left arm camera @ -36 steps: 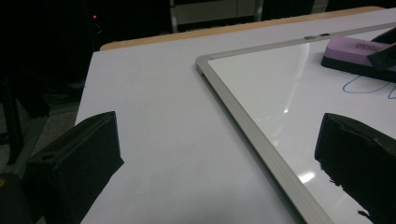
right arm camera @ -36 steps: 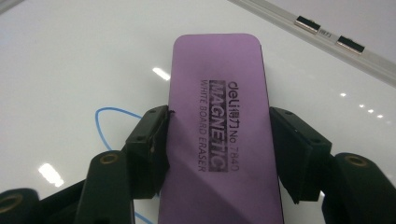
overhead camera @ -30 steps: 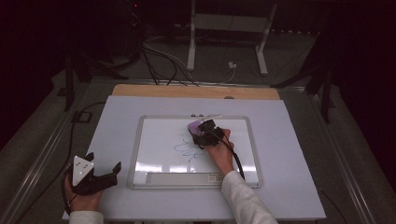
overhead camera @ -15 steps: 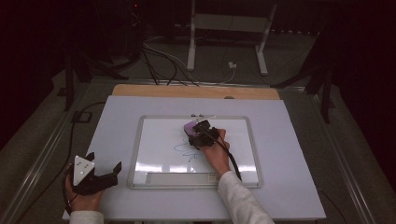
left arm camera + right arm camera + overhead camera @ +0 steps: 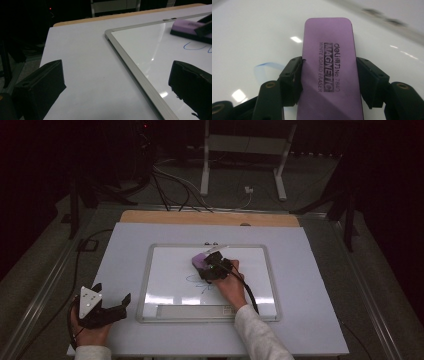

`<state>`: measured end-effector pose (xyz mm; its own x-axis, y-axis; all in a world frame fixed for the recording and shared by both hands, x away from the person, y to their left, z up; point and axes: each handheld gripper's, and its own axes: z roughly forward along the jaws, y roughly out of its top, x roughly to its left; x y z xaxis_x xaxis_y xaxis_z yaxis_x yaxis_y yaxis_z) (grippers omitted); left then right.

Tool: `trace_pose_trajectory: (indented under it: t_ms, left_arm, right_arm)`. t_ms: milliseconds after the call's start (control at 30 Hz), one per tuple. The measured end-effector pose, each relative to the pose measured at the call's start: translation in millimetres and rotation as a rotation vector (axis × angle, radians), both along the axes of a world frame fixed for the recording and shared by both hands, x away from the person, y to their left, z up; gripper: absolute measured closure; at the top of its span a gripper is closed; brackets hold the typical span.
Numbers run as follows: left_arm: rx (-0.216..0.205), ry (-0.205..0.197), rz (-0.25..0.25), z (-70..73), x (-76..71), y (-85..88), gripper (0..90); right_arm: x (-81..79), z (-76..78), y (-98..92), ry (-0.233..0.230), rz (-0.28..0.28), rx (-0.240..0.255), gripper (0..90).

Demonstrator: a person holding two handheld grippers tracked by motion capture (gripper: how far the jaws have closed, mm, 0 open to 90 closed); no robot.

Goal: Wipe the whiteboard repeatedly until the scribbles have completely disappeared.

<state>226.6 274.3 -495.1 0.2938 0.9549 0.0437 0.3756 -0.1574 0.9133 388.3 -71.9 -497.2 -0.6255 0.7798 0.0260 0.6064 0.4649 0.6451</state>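
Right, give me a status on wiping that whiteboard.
Done: the right hand-held gripper is shut on the purple magnetic whiteboard eraser, which sits on the whiteboard. In hand: the eraser sits at the upper edge of the blue marker scribble. Left: the scribble remains visible, so most of the wiping is ahead. The left hand-held gripper rests open beside the board.

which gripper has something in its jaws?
The right gripper, over the whiteboard: shut on the purple eraser. The left gripper sits open, off the board.

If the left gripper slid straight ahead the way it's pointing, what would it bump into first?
Probably the whiteboard's frame. The left gripper is open, aimed at the board's near-left edge, with bare table before it. Depth is hard to judge.
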Motion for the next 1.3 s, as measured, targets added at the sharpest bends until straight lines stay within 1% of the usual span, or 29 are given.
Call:
trace_pose_trajectory:
  t_ms: [67, 100, 133, 167, 233, 267, 300, 333, 367, 400, 467, 500, 600, 667, 700, 733, 767, 800, 833, 867, 933, 1000, 1033, 1100, 1133, 1167, 1200, 1267, 1300]
  left_arm:
    - [0.001, -0.001, 0.001, 0.4, -0.4, -0.1, 1.3]
    - [-0.001, -0.002, 0.002, 0.7, -0.8, 0.1, 1.3]
    - [-0.002, -0.004, 0.004, 1.0, -1.3, 0.4, 1.3]
    - [-0.002, -0.006, 0.005, 1.2, -1.6, 0.9, 1.2]
    - [-0.006, -0.006, 0.009, 1.3, -2.0, 1.8, 1.3]
    - [-0.007, -0.006, 0.008, 1.0, -1.7, 2.1, 1.3]
    - [-0.007, -0.005, 0.007, 0.6, -1.3, 2.1, 1.3]
    - [-0.004, -0.002, 0.006, 0.3, -0.8, 2.1, 1.2]
    - [-0.005, 0.000, 0.005, -0.1, -0.3, 1.6, 1.2]
    - [-0.004, 0.002, 0.002, -0.4, 0.3, 0.8, 1.2]
    - [0.002, 0.001, 0.000, 0.0, 0.2, -0.3, 1.2]
    - [0.003, 0.000, 0.000, 0.5, -0.1, -0.7, 1.3]
    - [-0.001, -0.003, 0.004, 0.9, -0.9, 0.0, 1.3]
    - [-0.002, -0.002, 0.006, 0.6, -1.0, 0.4, 1.3]
    - [-0.002, -0.002, 0.006, 0.5, -0.8, 0.5, 1.3]
    - [-0.002, -0.002, 0.004, 0.5, -0.8, 0.3, 1.3]
    - [-0.001, -0.002, 0.003, 0.4, -0.6, 0.1, 1.3]
    - [0.001, 0.000, 0.002, 0.3, -0.4, 0.0, 1.2]
    - [0.001, 0.001, 0.002, 0.1, -0.1, -0.2, 1.3]
    - [0.002, 0.002, 0.001, -0.2, 0.3, -0.4, 1.2]
    - [0.003, 0.001, 0.000, 0.1, 0.2, -0.7, 1.3]
    - [0.003, -0.003, 0.002, 0.9, -0.8, -0.7, 1.3]
    - [0.001, -0.004, 0.003, 1.1, -1.1, -0.5, 1.3]
    - [-0.001, -0.002, 0.004, 0.6, -0.8, -0.1, 1.3]
    - [0.000, 0.000, 0.003, 0.3, -0.5, 0.0, 1.3]
    - [0.001, 0.001, 0.002, 0.0, -0.2, -0.2, 1.3]
    - [0.002, 0.002, 0.001, -0.2, 0.2, -0.5, 1.3]
    - [0.002, 0.004, -0.002, -0.4, 0.7, -1.4, 1.3]
    - [0.004, 0.001, -0.002, -0.1, 0.5, -1.7, 1.3]
  right_arm:
    - [-6.8, 0.5, 7.3, -0.006, 0.076, -0.009, 41.1]
    - [-8.8, 1.0, 9.4, -0.007, 0.099, -0.015, 41.1]
    - [-9.1, 1.2, 9.8, -0.011, 0.102, -0.019, 41.2]
    - [-7.2, 0.8, 8.2, -0.011, 0.092, -0.016, 41.2]
    - [-0.5, 0.4, 0.2, -0.021, -0.006, -0.024, 41.2]
    - [3.2, 0.1, -5.0, -0.007, -0.052, -0.010, 41.1]
    - [5.2, -0.2, -9.2, 0.001, -0.075, 0.004, 41.1]
    - [4.7, -0.2, -10.2, -0.002, -0.070, 0.000, 41.1]
    - [2.7, -0.1, -9.1, -0.004, -0.046, -0.003, 41.1]
    - [-0.3, -0.1, -6.7, 0.004, -0.003, 0.005, 41.1]
    - [-8.0, 0.4, 0.2, 0.009, 0.108, 0.005, 41.1]
    - [-15.3, 0.7, 5.8, 0.011, 0.200, 0.004, 41.1]
    - [-16.8, 1.0, 6.4, 0.012, 0.212, 0.003, 41.1]
    - [-14.7, 1.3, 4.3, -0.003, 0.149, -0.015, 41.1]
    - [-12.7, 1.3, 2.4, -0.012, 0.102, -0.024, 41.1]
    - [-11.1, 1.2, 0.7, -0.001, 0.084, -0.014, 41.1]
    - [-11.6, 1.0, 0.5, -0.002, 0.085, -0.013, 41.2]
    - [-13.3, 1.2, 1.4, -0.003, 0.112, -0.014, 41.1]
    - [-16.0, 0.9, 2.9, 0.015, 0.169, 0.004, 41.1]
    - [-20.4, 1.2, 5.7, 0.014, 0.218, 0.000, 41.1]
    - [-26.2, 2.4, 9.4, 0.022, 0.279, -0.009, 41.1]
    - [-26.7, 2.6, 9.2, 0.026, 0.281, -0.009, 41.2]
    - [-25.1, 2.5, 8.1, 0.017, 0.254, -0.017, 41.1]
    - [-20.9, 2.8, 5.2, -0.010, 0.164, -0.041, 41.2]
    - [-19.5, 3.0, 4.2, -0.015, 0.137, -0.047, 41.1]
    - [-19.6, 3.0, 4.4, -0.014, 0.132, -0.047, 41.2]
    - [-21.7, 3.2, 5.9, -0.030, 0.145, -0.058, 41.2]
    - [-27.0, 3.1, 10.0, -0.008, 0.230, -0.038, 41.2]
    - [-29.9, 3.3, 11.9, -0.003, 0.256, -0.035, 41.2]
